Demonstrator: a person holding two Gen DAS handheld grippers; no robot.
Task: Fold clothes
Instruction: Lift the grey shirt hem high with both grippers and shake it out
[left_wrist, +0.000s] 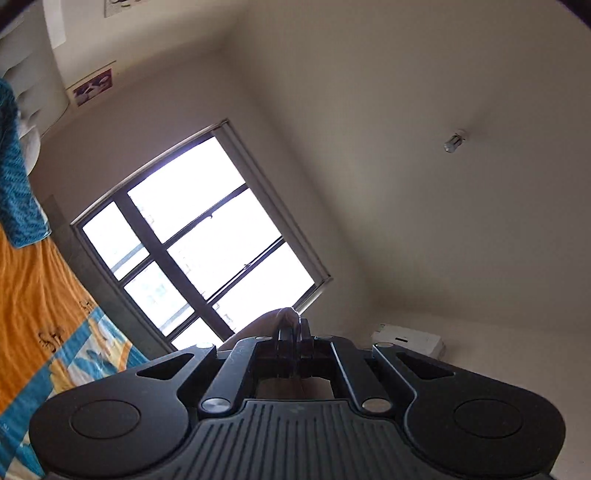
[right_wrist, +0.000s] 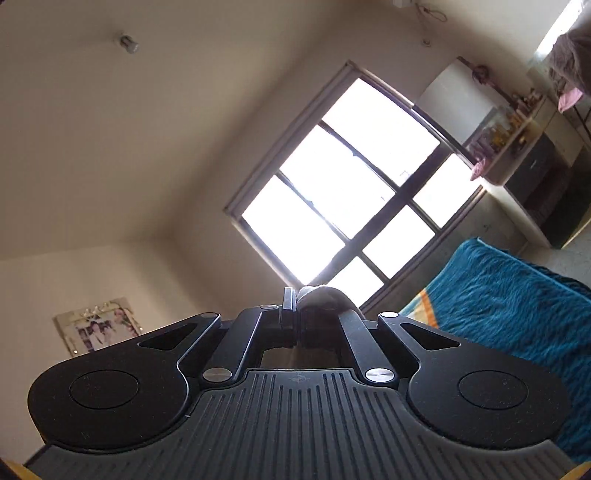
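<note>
Garment: a pale fold of cloth (right_wrist: 321, 295) shows at your right gripper's tips, low against the window; a brownish fold (left_wrist: 258, 325) bulges at the left tips, just under the window's lower corner. Too little shows to name the piece, and most of it is hidden beneath the gripper bodies.

Left gripper (left_wrist: 294, 332): jaws drawn fully together, apparently pinching that fold. It points upward toward the window (left_wrist: 195, 236) and the ceiling.

Right gripper (right_wrist: 295, 314): jaws also closed narrow, the pale cloth bunched beside and between the tips. It too aims up at the window (right_wrist: 351, 192).

Step in hand, as I judge it: you have the cloth lifted by two points, ready to shake it out and lay it flat.

Doing it well: keep both pinches tight, hold the two grippers level with each other so the edge between them runs straight, and spread them only until the cloth goes taut, not beyond.

Landing place: the bedspread (left_wrist: 40, 295), orange and blue, lies to the left of the window in the left view; the teal blanket (right_wrist: 509, 306) lies below and right of the window in the right view. Lower onto a flat stretch there.

Risk: neither camera sees the hanging part, so check it before lowering.
</note>
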